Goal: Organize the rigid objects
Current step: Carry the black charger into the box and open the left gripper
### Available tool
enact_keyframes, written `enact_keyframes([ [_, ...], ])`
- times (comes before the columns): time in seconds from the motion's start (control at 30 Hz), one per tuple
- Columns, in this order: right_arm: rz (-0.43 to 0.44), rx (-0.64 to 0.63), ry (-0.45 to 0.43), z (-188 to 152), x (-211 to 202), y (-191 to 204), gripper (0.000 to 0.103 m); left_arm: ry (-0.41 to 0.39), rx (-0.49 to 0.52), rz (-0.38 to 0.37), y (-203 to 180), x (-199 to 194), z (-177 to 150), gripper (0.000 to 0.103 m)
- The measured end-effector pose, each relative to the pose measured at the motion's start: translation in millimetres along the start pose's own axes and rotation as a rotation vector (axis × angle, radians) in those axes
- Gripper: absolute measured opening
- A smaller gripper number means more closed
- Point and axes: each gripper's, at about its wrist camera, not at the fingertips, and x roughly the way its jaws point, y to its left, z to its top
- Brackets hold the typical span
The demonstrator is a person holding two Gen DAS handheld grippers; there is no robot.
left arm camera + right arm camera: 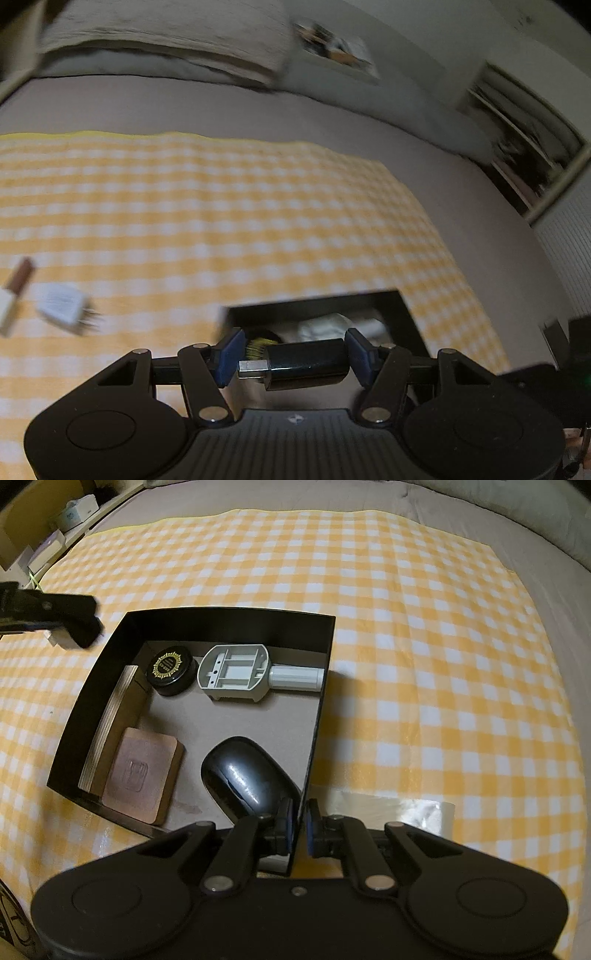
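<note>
1. Held crosswise in the left gripper [291, 356] is a black adapter [306, 363], near the box [325, 657].
2. Clamped on the box wall is the right gripper [300, 825].
3. Already boxed: mouse [247, 775], tin [170, 668], coaster [142, 773], grey holder [236, 674].
4. Left on the cloth [221, 221]: charger [64, 304], stick [16, 288].

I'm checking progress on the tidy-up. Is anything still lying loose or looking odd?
Yes. A white plug adapter and a brown-and-white stick-shaped item lie loose on the checked cloth, outside the black box. Both are blurred. Inside the box nothing looks spilled or damaged.
</note>
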Motion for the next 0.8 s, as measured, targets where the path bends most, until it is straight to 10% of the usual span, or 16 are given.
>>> enact_keyframes([
  [0.4,0.015,-0.003,-0.001,-4.1,-5.4,-3.3,0.008,0.150,0.137,0.043,-44.0,61.6,-19.9,0.060],
  [0.8,0.014,-0.004,0.000,-4.1,-5.0,-2.3,0.008,0.138,0.004,0.001,-36.8,67.4,-20.8,0.068],
])
